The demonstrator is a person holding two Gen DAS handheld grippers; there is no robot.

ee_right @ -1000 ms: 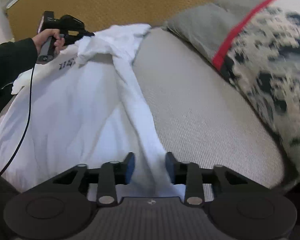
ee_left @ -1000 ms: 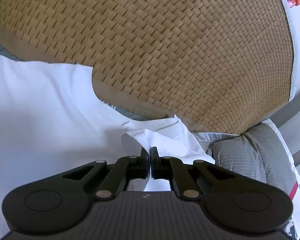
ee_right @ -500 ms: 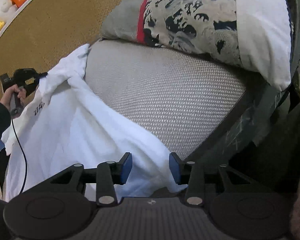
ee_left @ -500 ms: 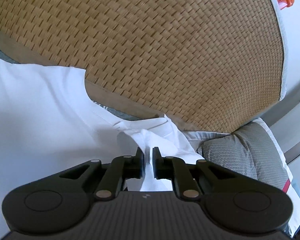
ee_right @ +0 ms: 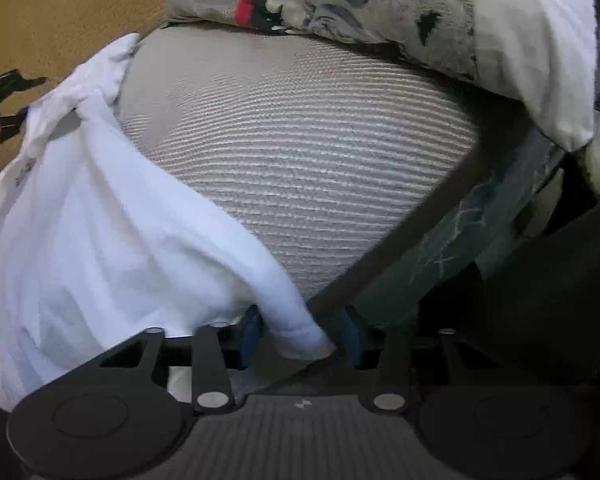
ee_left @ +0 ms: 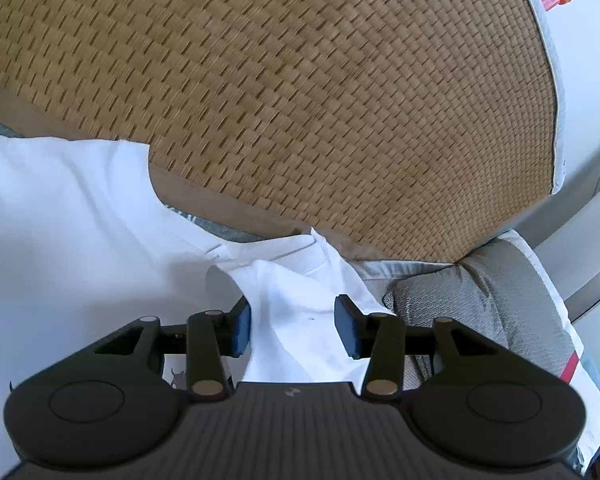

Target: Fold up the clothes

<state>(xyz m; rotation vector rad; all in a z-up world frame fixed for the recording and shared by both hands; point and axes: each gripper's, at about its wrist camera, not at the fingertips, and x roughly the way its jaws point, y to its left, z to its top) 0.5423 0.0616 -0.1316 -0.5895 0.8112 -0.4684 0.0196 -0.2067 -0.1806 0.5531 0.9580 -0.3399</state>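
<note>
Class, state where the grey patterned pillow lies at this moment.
In the left wrist view the grey patterned pillow lies at lower right, beside the white shirt and below the woven mat.

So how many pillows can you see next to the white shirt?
1: the patterned pillow with a red stripe lies at the far end of the grey cushion, past the white shirt. Others may be hidden.

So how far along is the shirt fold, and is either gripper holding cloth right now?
Early stage. Done: the white shirt lies spread on the grey cushion, one side bunched in a ridge. In hand: nothing gripped; the left gripper is open with cloth between its fingers, and the right gripper is open around the shirt's corner. Left: no neat fold shows yet, so the folds themselves remain.
</note>
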